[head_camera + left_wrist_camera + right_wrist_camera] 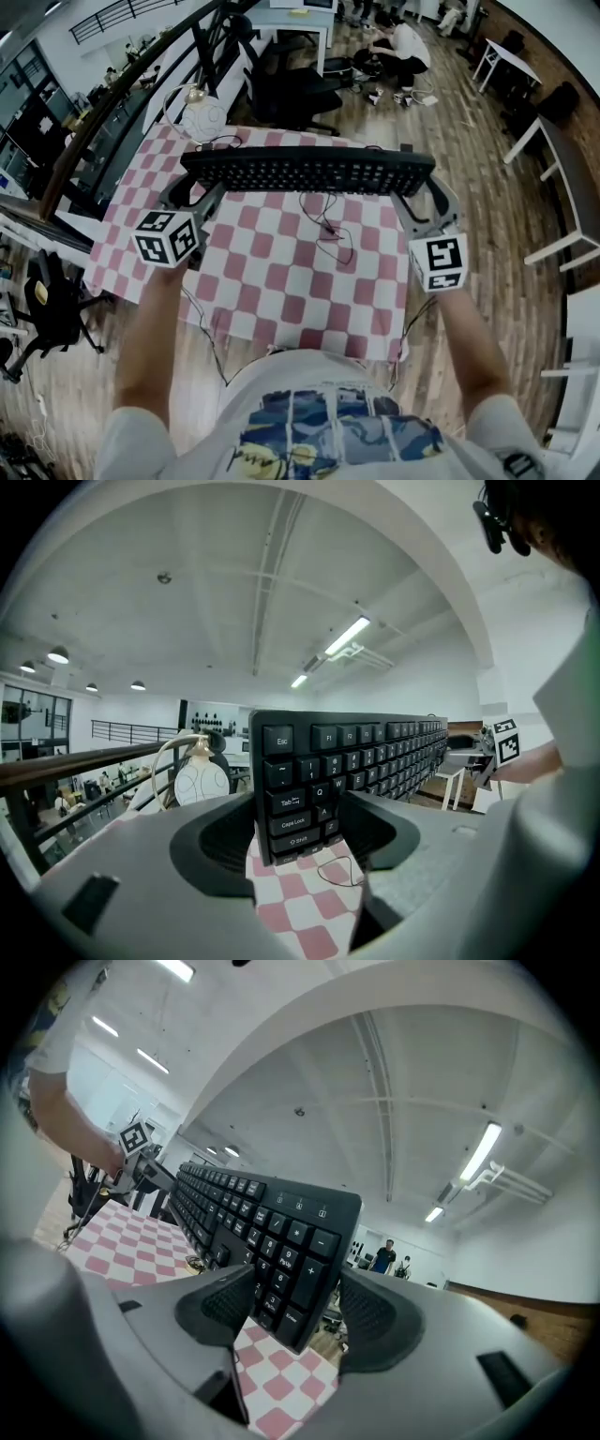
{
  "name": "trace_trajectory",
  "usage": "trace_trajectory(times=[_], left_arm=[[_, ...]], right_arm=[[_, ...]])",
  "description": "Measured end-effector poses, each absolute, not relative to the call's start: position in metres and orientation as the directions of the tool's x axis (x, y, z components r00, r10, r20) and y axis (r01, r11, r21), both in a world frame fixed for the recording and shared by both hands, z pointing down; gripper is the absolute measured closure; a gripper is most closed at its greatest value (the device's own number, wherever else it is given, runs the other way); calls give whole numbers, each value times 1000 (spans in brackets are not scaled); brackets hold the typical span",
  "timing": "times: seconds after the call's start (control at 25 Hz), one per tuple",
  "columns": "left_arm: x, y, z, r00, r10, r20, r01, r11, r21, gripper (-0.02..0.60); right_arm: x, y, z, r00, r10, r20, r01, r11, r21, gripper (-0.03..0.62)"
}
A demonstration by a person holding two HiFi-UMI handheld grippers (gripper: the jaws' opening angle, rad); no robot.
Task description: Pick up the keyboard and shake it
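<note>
The black keyboard [309, 171] was held clear above the far half of the checkered surface [281, 281], left gripper [200, 194] clamped on its Esc end, right gripper [419, 202] on its number-pad end, evidently bracing both ends for shaking.

Table [272, 281] open under the keyboard [309, 171] — only cable [330, 234] and corner lamp [204, 120] intrude.

Light: bright, even, indoor; src ceiling strip lights [347, 635], overhead, blown out white. Shadows: soft, weak. Head view: duller, muted colour. Distortion: heavy fisheye all 3 views; black vignette at corners of both gripper views. Focus: keyboard [347, 761] keys sharp; near-lens foreground soft.
</note>
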State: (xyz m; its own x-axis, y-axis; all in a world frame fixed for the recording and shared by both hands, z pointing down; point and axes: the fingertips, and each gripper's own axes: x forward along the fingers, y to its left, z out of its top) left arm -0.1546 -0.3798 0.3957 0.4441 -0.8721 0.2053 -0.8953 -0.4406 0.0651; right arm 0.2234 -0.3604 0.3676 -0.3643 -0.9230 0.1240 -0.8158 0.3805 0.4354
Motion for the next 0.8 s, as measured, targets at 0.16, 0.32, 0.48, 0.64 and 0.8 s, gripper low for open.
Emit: trace_trajectory(times=[0.16, 0.32, 0.48, 0.64, 0.8], left_arm=[[-157, -382, 375, 435, -886, 162, -900, -435, 38, 305], [-158, -380, 361, 427, -896, 124, -903, -429, 16, 305], [-158, -379, 341, 419, -905, 70, -907, -422, -20, 305], [-160, -378, 322, 413, -910, 27, -909, -414, -48, 307], [-162, -376, 307, 406, -914, -18, -911, -403, -84, 307]], right_arm=[[222, -363, 347, -359, -931, 66, -807, 345, 479, 313], [221, -362, 333, -355, -934, 26, -804, 320, 501, 313], [222, -361, 320, -347, -938, -5, -794, 291, 534, 315], [221, -359, 304, -336, -941, -42, -788, 256, 560, 326], [220, -356, 297, -326, -943, -68, -788, 231, 570, 335]])
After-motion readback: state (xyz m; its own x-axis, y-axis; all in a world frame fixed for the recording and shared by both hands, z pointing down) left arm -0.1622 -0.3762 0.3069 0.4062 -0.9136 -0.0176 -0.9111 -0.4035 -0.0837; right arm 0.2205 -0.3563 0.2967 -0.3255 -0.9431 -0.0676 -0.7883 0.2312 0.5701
